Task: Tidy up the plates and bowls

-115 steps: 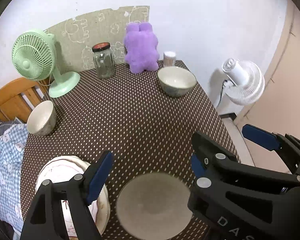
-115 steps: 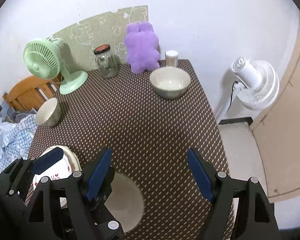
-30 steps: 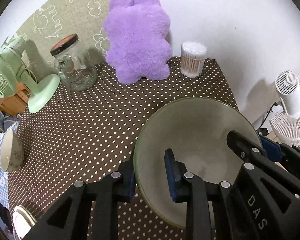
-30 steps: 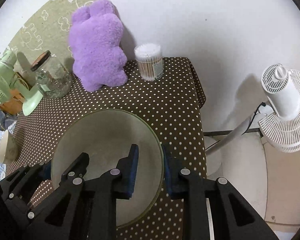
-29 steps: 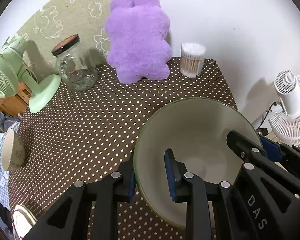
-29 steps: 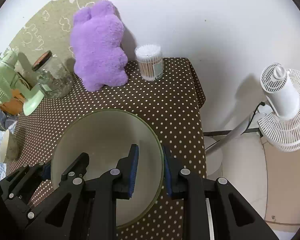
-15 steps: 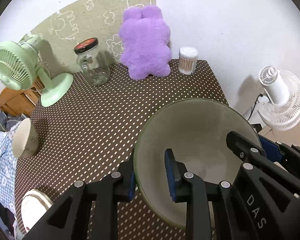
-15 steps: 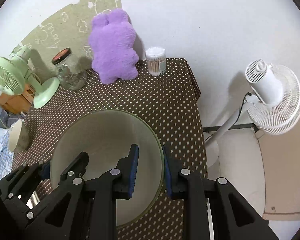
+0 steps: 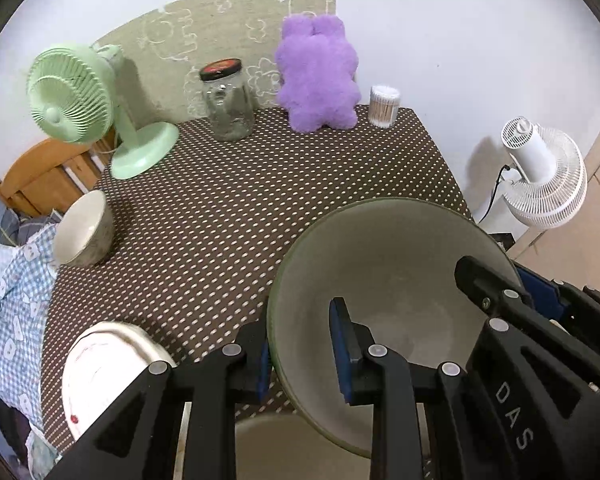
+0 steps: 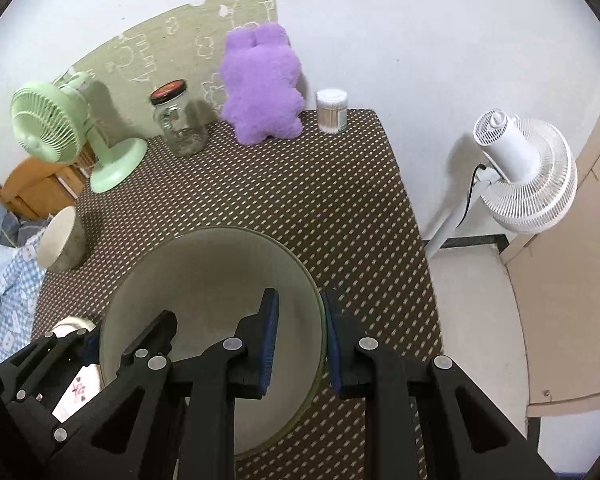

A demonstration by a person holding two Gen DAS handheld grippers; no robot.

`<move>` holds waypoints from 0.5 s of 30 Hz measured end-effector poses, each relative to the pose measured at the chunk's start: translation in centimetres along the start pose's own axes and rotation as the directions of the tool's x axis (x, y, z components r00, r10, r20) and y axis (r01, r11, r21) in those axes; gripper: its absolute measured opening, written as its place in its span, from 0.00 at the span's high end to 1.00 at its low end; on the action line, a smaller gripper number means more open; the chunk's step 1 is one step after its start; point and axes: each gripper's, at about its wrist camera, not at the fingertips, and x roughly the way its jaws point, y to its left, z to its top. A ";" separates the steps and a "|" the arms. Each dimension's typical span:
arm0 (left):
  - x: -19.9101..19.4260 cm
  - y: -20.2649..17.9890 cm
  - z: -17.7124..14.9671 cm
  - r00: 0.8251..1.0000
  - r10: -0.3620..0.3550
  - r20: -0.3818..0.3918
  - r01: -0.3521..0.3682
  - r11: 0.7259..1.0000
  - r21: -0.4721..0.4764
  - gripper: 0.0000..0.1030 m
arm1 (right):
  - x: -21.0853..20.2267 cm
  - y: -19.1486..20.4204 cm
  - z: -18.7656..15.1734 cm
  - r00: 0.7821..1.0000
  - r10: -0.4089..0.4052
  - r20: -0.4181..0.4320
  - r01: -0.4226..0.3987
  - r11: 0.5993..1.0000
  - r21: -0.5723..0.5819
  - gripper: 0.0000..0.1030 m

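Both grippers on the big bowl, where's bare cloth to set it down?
Biggest bare patch: mid-table, bordered by the glass jar and purple plush behind, the small bowl to the left, and the big bowl in front. Crowded: back edge with green fan and cotton swabs; near-left corner with the white plate.

Black plastic left gripper (image 9: 302,354), blue-padded fingers (image 9: 342,350), silver screws, white "DAS" lettering, matching right gripper (image 10: 299,346)
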 end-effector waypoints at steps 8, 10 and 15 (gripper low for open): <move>-2.4 2.9 -3.4 1.000 -0.006 0.012 0.006 1.000 0.009 0.77 | -2.6 3.0 -3.5 1.000 -0.007 0.009 0.007 1.000 -0.005 0.75; -2.6 3.6 -4.2 1.000 -0.010 0.008 0.010 1.000 0.007 0.77 | -3.0 3.6 -4.3 1.000 -0.009 0.008 0.009 1.000 -0.009 0.75; -2.7 5.0 -6.1 1.000 -0.022 -0.009 0.022 1.000 0.005 0.77 | -3.4 5.1 -6.4 1.000 -0.009 -0.003 0.009 1.000 -0.007 0.75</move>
